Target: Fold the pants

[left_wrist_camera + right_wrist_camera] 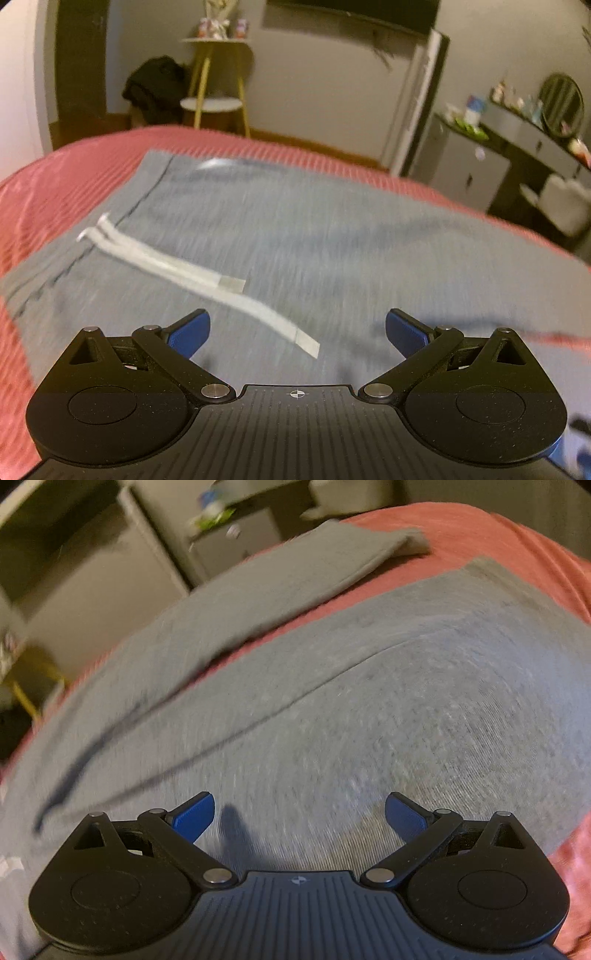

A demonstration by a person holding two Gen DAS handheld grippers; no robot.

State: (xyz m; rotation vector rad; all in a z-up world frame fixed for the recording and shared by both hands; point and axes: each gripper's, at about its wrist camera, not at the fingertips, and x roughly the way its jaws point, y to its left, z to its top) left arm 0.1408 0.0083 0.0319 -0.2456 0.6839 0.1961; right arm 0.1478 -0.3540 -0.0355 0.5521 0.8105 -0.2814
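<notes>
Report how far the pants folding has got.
Done: the grey pants lie spread on the red bedspread, drawstring loose on top, legs still apart. In hand: nothing; the left gripper and right gripper are open above the fabric. Left: every fold.

the pants [295, 236] are grey heathered knit cloth, matt and soft-looking, with a flat white woven drawstring [192, 266] whose tips look slightly shiny, perhaps plastic-coated, though blur hides it. the bedspread [48, 192] is matt ribbed red cloth. the left gripper [297, 334] and right gripper [299, 818] have speckled matt black plastic arms, bright metal pivots, and blue textured pads [194, 818].
</notes>
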